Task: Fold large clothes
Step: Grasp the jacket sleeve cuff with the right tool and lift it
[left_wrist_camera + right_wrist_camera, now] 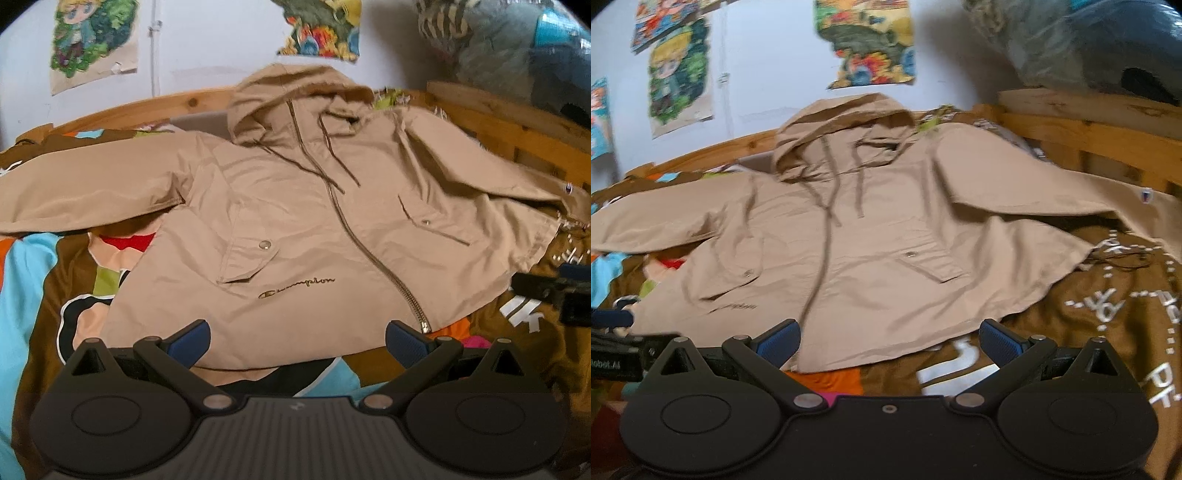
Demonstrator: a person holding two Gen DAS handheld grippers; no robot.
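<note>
A tan hooded jacket [303, 221] lies face up and zipped on a patterned bedspread, sleeves spread left and right, hood toward the wall. The same jacket [879, 251] fills the right wrist view. My left gripper [297, 345] hovers open just above the jacket's bottom hem near the zip end, nothing between its blue pads. Over the hem's right part my right gripper [890, 345] is also open and empty. The right gripper's body [554, 291] shows at the left view's right edge; the left gripper's body [617, 343] shows at the right view's left edge.
A brown, multicoloured bedspread [1108, 314] covers the bed. A wooden bed frame [1089, 125] runs along the back and right side. Posters [92, 40] hang on the white wall. A bulky grey-blue bundle [517, 48] sits at the back right.
</note>
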